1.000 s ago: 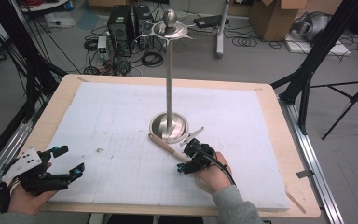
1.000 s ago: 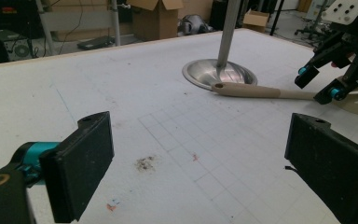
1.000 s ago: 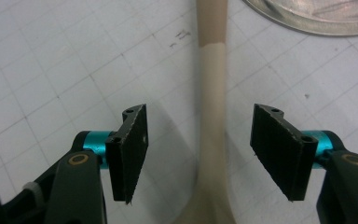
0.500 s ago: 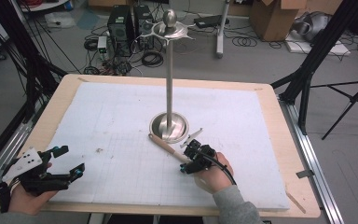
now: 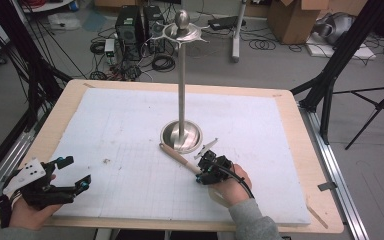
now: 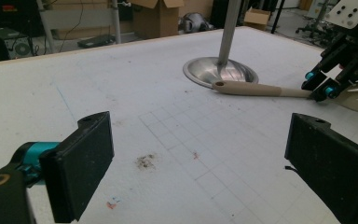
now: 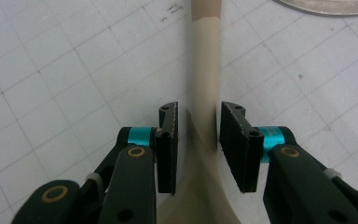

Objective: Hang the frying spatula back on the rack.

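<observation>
White gridded mat (image 5: 130,125) underneath; beige spatula handle (image 7: 204,70) lying between right gripper (image 7: 198,140) pads, narrowly spread (slim gaps either side), near stand base (image 5: 181,136). Left gripper (image 6: 196,154) spread wide, well apart.

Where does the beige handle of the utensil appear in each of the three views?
High view: the beige handle lies centre-low, between the stand's round base and the right gripper.
Left gripper view: upper right, running from the base toward the right gripper.
Right gripper view: centre, between the jaws.
Shared landmark: the stand's round base.
</observation>
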Demonstrator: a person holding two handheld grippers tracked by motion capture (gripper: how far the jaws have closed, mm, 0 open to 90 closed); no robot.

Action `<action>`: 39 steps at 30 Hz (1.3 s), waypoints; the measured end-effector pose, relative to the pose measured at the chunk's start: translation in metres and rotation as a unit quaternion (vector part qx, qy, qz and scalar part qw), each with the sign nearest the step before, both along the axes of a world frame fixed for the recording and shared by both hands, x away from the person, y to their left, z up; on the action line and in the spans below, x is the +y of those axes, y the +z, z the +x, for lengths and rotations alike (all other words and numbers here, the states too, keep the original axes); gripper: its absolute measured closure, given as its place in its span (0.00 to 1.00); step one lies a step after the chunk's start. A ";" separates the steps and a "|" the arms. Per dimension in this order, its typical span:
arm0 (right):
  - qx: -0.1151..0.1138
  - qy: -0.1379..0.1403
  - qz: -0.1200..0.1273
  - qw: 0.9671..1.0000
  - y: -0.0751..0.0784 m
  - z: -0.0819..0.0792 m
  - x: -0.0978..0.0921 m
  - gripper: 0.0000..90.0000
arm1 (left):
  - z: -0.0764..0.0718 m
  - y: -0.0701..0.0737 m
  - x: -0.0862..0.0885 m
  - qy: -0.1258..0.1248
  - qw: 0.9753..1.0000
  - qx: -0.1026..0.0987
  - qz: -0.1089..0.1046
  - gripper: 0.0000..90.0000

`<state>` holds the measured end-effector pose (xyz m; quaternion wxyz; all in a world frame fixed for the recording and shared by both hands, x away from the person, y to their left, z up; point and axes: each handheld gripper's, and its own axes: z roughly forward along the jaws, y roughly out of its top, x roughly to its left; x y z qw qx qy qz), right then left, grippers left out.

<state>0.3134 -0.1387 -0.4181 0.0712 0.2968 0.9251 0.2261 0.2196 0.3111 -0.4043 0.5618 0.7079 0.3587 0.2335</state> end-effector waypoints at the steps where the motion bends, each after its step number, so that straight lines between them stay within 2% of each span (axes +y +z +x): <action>1: -0.002 0.003 -0.002 1.000 0.000 0.000 0.000 0.75 | 0.000 0.000 0.000 0.000 1.000 0.000 0.000 0.09; 4: 0.001 0.000 -0.001 1.000 0.000 -0.001 0.001 0.78 | 0.000 0.000 0.000 0.000 1.000 0.001 0.001 0.09; 7: -0.005 -0.005 -0.003 1.000 0.000 -0.001 0.000 0.85 | 0.000 0.000 0.000 0.000 1.000 0.001 0.000 0.09; 12: -0.005 -0.012 0.001 1.000 0.000 -0.001 -0.001 0.86 | 0.000 0.000 0.001 0.001 1.000 0.001 0.000 0.09; 16: 0.010 -0.029 0.010 0.999 0.000 0.000 -0.003 0.86 | 0.000 0.000 0.000 0.001 1.000 0.001 0.000 0.09; 19: 0.017 -0.031 0.018 0.999 0.000 0.002 -0.004 0.86 | 0.000 -0.001 0.000 0.000 1.000 0.002 0.000 0.09; 24: 0.014 -0.029 0.024 0.999 0.001 0.003 -0.012 0.86 | 0.001 -0.001 0.000 -0.001 1.000 0.001 0.000 0.09; 29: 0.013 -0.015 0.052 0.998 0.005 0.004 -0.020 0.86 | 0.003 -0.001 -0.002 -0.002 1.000 0.002 0.001 0.09; 39: 0.011 0.016 0.090 0.996 0.015 0.002 -0.030 0.86 | 0.005 -0.001 -0.003 -0.004 1.000 0.001 0.001 0.09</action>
